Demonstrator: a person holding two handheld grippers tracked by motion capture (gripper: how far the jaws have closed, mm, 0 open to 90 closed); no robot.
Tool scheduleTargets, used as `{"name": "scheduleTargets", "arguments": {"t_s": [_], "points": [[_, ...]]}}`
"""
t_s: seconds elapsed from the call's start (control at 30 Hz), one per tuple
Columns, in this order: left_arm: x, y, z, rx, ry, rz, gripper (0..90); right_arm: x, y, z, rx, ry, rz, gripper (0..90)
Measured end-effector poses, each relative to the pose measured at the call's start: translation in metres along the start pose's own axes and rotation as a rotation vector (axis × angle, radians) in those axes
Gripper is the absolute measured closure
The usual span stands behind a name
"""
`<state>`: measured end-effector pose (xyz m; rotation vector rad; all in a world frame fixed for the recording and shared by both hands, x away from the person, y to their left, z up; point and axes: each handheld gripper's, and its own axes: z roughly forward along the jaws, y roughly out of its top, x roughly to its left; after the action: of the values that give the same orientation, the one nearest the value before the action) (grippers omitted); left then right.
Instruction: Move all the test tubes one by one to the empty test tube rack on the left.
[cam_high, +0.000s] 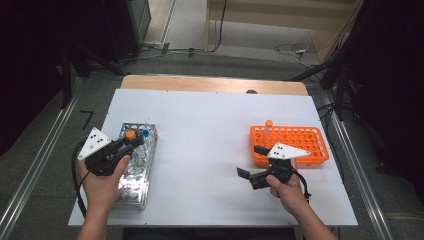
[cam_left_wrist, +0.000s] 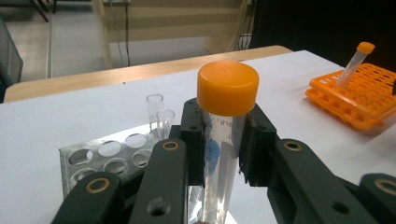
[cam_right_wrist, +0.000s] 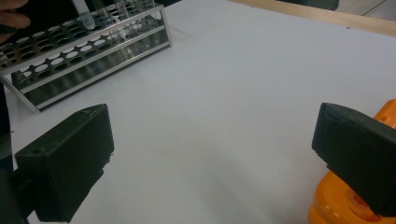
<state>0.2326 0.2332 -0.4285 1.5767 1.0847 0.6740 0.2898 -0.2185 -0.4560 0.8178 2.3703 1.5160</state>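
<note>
My left gripper is shut on a clear tube with an orange cap, held upright over the metal rack at the table's left. In the high view the orange cap sits beside a blue-capped tube standing in that rack. Two open glass tubes stand in the rack's far holes. My right gripper is open with nothing between its jaws, just left of the orange plastic rack. One orange-capped tube leans in that rack's far left corner.
The white table sheet lies between the two racks. A wooden table edge runs along the back. Cables trail on the floor beyond the table, and metal rails flank both sides.
</note>
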Motion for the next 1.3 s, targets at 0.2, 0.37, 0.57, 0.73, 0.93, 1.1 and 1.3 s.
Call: {"name": "scheduleTargets", "arguments": {"t_s": [0.2,0.37,0.57,0.73,0.93,1.1,1.3], "points": [[-0.002,-0.003,0.002,0.029,0.023,-0.005,74.7,-0.006,-0.001,-0.004,-0.01,-0.021,0.01,0.0],[-0.004,-0.004,-0.001,0.035,0.035,0.015,74.5,-0.012,-0.001,-0.007,-0.015,-0.04,0.018,0.0],[-0.007,-0.005,-0.004,0.039,0.04,0.025,74.2,-0.024,0.0,-0.013,-0.031,-0.074,0.034,0.0],[-0.009,-0.005,-0.003,0.057,0.058,0.013,74.1,-0.034,0.001,-0.019,-0.044,-0.105,0.059,0.0],[-0.009,-0.008,0.004,0.119,0.063,0.016,74.0,-0.038,0.0,-0.02,-0.042,-0.125,0.066,0.0],[-0.007,-0.009,0.008,0.174,0.054,-0.01,73.7,-0.039,-0.001,-0.019,-0.032,-0.139,0.067,0.0],[-0.008,-0.01,0.013,0.225,0.049,-0.007,70.5,-0.047,0.0,-0.018,-0.028,-0.174,0.079,0.0]]}}
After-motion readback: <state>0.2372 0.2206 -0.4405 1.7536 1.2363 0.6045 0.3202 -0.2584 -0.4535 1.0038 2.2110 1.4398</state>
